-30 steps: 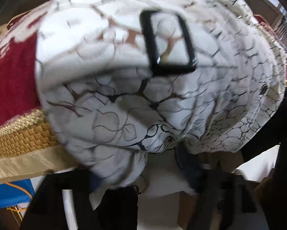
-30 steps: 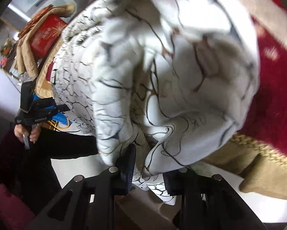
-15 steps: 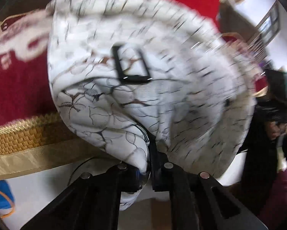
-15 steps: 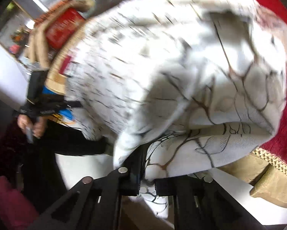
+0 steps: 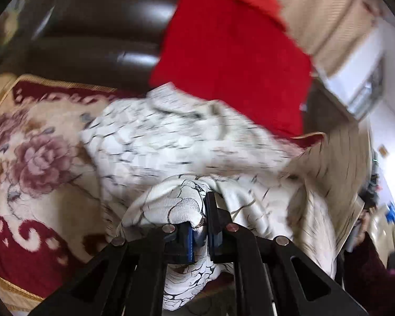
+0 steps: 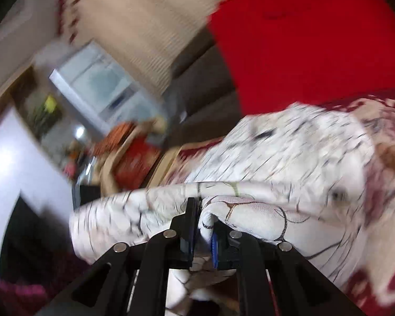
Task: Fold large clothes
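Both tongs clamped on white patterned garment.
Left tongs, right tongs pinching bunched edges above floral sofa cover.

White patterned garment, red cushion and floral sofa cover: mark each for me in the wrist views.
white patterned garment (image 5: 171,142), left wrist view, on its crumpled upper spread.
red cushion (image 5: 231,52), left wrist view, on the middle of its face.
floral sofa cover (image 5: 39,158), left wrist view, on the pink flower.

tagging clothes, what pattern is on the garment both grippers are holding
White garment with thin black crackle-like lines and some tan ones; sharpest in the left wrist view, near the fingers.
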Demonstrator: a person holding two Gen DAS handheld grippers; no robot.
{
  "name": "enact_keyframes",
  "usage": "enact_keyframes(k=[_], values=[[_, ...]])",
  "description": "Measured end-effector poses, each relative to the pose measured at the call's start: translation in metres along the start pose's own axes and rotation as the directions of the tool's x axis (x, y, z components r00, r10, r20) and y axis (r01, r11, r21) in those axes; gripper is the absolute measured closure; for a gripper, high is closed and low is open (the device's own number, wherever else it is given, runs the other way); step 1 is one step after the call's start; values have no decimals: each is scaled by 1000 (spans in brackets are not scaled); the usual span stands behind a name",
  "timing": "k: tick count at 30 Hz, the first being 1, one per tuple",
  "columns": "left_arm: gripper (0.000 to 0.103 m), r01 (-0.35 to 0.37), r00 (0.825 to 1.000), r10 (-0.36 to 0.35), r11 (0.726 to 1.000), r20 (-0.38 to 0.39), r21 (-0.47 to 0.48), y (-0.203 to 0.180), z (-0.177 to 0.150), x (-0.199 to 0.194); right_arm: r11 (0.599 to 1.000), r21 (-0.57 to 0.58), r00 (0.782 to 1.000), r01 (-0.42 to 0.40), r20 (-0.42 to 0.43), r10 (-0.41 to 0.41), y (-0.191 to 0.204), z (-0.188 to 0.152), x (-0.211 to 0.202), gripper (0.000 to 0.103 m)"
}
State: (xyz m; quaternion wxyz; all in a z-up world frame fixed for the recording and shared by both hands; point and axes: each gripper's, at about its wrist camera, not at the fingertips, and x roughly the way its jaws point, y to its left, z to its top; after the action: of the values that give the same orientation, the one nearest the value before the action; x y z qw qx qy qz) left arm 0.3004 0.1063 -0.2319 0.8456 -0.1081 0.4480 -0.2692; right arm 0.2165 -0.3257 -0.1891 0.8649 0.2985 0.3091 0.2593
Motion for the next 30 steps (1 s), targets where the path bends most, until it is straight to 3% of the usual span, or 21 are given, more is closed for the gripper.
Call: enact_keyframes(k=[1,2,3,5,8,10,11,12,13,15,16,17,18,19,23,26,28,30], values=[[89,-20,1000,20,999,-18,-28,10,-1,9,1000,19,1000,16,-6,-16,-12,6,4,93],[74,-36,999,33,997,-41,-69,21,-3,17,999,42,999,29,-22,-28,-20,12,13,93],[66,-38,998,31,993,-61,-109,27,-4,28,995,90,998,43,-42,-40,-33,13,20,93],[43,16,997,-30,980,-68,-197,36,-12,35,989,142,997,39,-68,-30,-45,9,28,92],[20,101,993,-115,959,-39,-265,38,-28,28,987,158,991,34,-134,-13,-40,0,45,89],[16,111,990,-130,959,-55,-259,31,-34,24,989,148,988,23,-153,-1,-27,-3,59,79],[16,114,988,-136,961,-72,-250,29,-37,21,990,140,986,25,-167,-1,-20,-4,61,61],[16,116,986,-140,964,-88,-238,26,-42,22,991,133,985,25,-174,-2,-20,0,62,33],[17,102,986,-127,971,-104,-217,22,-45,24,993,113,984,20,-176,0,-13,0,78,28],[21,85,988,-106,980,-109,-181,16,-48,24,997,54,979,56,-198,-44,1,-5,87,30],[43,94,988,-114,981,-108,-172,12,-48,24,997,44,973,67,-226,-55,-4,-12,94,31],[72,103,984,-126,979,-125,-175,11,-48,26,995,50,964,90,-257,-74,-7,-15,102,43],[83,92,983,-119,979,-142,-181,9,-47,26,991,60,954,116,-285,-94,-13,-19,108,72],[93,83,982,-111,979,-152,-184,8,-45,24,990,73,947,125,-306,-97,-16,-22,113,80],[96,153,979,-174,972,-103,-181,2,-31,-1,990,128,974,67,-221,-38,-22,-16,95,90],[96,217,975,-220,964,-4,-155,-3,6,-33,988,143,996,-57,-63,67,-17,14,72,91],[96,252,968,-246,952,57,-171,4,35,-48,982,160,995,-95,25,92,-21,36,59,91],[96,245,968,-227,950,107,-193,17,67,-52,968,215,989,-128,96,110,-35,60,54,91]])
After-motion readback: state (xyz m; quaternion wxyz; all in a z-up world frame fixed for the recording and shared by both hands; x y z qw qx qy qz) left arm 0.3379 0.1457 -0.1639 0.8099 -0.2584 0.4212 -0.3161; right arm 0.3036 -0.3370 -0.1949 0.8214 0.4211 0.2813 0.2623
